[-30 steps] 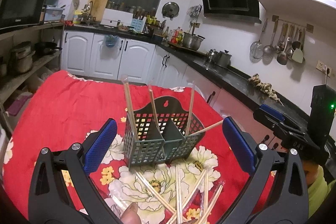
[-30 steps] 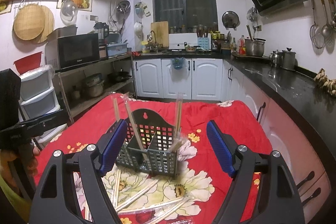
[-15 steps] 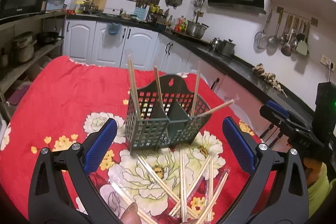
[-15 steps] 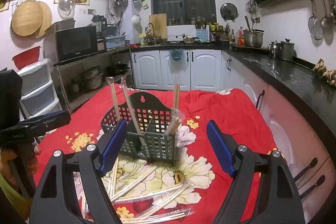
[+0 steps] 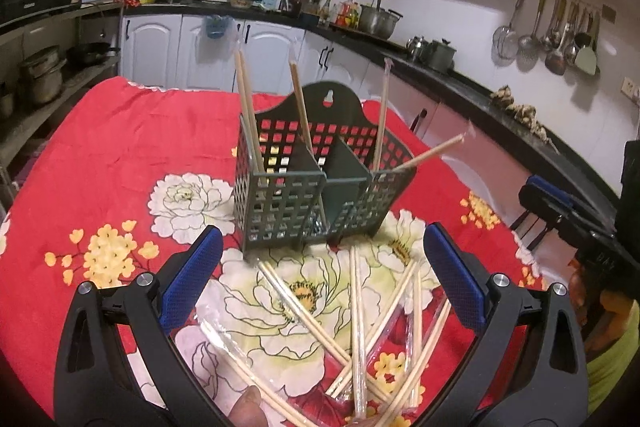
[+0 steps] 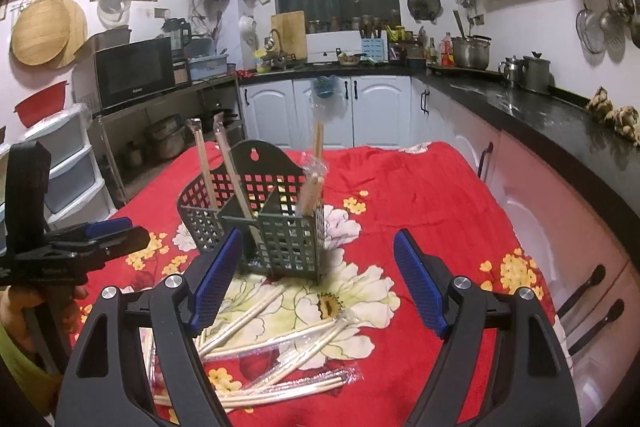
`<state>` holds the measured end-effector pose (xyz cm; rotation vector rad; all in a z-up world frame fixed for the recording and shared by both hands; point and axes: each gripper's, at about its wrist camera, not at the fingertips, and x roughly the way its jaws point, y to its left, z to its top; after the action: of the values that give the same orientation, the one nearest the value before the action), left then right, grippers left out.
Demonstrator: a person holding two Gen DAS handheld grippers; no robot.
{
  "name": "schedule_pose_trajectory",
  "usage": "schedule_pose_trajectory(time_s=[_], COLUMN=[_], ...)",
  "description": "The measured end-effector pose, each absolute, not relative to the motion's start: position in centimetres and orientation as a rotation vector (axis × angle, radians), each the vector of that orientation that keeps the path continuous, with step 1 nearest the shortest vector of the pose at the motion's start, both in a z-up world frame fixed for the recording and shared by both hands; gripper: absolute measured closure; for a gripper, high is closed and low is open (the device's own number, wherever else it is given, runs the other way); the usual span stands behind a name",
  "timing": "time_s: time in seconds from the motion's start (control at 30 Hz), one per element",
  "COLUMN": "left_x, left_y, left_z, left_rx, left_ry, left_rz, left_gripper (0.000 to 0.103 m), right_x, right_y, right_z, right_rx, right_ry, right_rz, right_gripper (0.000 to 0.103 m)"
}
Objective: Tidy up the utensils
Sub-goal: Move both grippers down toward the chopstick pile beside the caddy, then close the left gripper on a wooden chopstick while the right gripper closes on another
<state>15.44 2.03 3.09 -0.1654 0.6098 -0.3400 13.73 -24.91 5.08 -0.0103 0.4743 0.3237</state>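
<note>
From the left wrist, the left gripper (image 5: pixel 322 283) has its jaws spread wide and holds nothing. The chopsticks (image 5: pixel 356 331) lie crossed in a loose pile on the red flowered cloth (image 5: pixel 132 147) just below its blue pads, several in clear crinkly wrappers. Behind them stands the dark green plastic basket (image 5: pixel 316 183), a grid of square holes with a divider, a few sticks already leaning inside. Thin, round and smooth, the sticks could roll or slide out of a pinch, and slick wrappers would make that worse.

From the right wrist, the right gripper (image 6: pixel 318 279) is likewise wide open and empty, the pile just beneath it. The basket looks light; a careless nudge could tip it and spill its sticks.
</note>
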Motion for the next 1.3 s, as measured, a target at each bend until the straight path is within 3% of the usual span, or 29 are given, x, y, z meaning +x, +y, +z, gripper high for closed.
schedule_pose_trajectory(time_s=[1.3], left_x=[20.4], left_y=[0.8], left_z=[-4.4], left_rx=[-0.074], left_ry=[0.877], left_rz=[-0.261], left_gripper=[0.011], right_x=[14.0], right_y=[-26.7], right_z=[-4.6], right_rx=[0.014], right_ry=[0.749], right_rz=[0.313], right_gripper=[0.029])
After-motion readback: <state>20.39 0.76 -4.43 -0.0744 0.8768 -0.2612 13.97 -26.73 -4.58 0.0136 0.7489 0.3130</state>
